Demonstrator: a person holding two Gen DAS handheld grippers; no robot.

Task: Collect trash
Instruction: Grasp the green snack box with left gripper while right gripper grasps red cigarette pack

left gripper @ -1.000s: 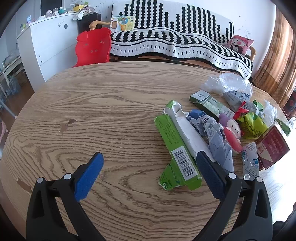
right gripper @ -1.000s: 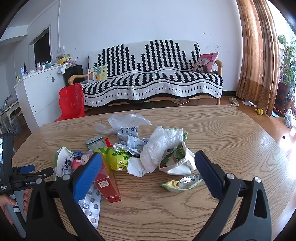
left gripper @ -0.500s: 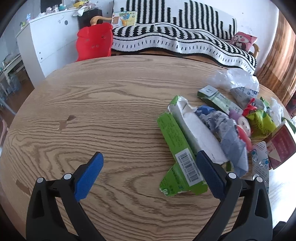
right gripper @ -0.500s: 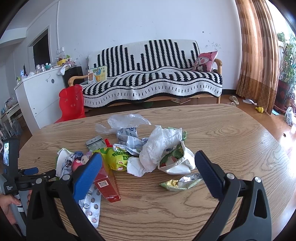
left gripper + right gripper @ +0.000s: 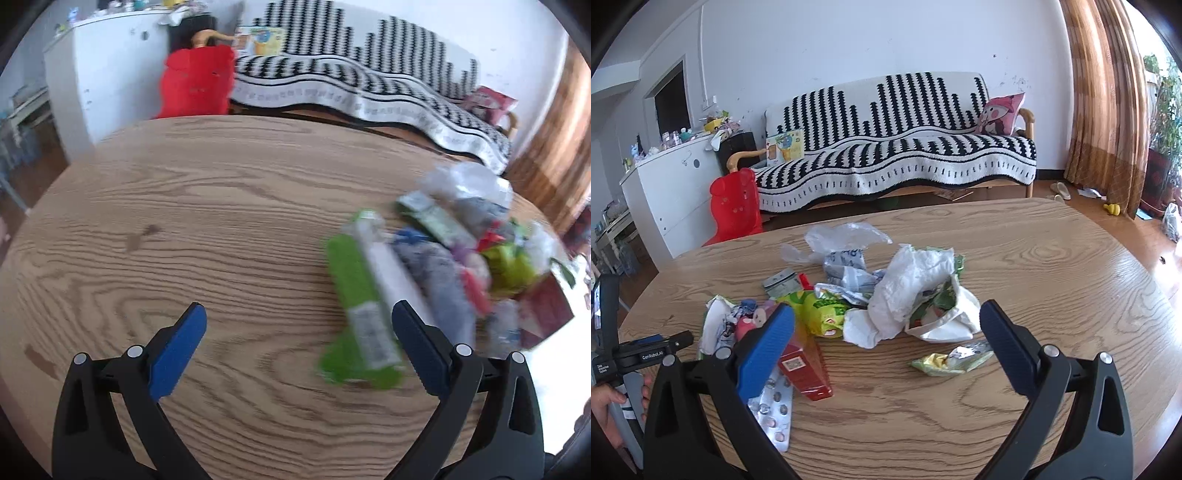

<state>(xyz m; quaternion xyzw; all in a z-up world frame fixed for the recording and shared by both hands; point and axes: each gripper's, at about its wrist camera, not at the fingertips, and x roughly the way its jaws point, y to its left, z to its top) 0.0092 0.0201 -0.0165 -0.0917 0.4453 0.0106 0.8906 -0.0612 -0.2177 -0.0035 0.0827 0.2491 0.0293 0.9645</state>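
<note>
Left wrist view is smeared by motion blur, yet the left claw (image 5: 298,330) shows clearly: its two blue-padded fingers stand wide apart and hold nothing, poised low above the wooden surface (image 5: 207,229). Bare wood lies between the fingers. The green carton (image 5: 360,314), flattened with a barcode label, lies just beside the right-hand finger, its near end partly behind that pad; whether they touch cannot be told. Beyond it, to the right and farther off, the rest of the trash pile (image 5: 480,258) blurs into grey, red and yellow-green wrappers.

From the right wrist view, the right claw (image 5: 886,332) is likewise spread wide and empty, held level and pointing toward the striped sofa (image 5: 897,147) at the far side of the room. The trash pile (image 5: 849,295) sits just ahead of it, mostly in the gap between the fingers. A crumpled white tissue (image 5: 905,291) and a white bag (image 5: 945,321) lie centre, a yellow-green snack wrapper (image 5: 949,360) near the right finger, a red box (image 5: 803,365) and a blister pack of pills (image 5: 774,410) beside and partly behind the left finger. A clear plastic bag (image 5: 842,236) rests at the far edge of the pile.

At the left edge, a hand (image 5: 607,406) grips the handle of the other claw device, held upright near the surface's edge.
</note>
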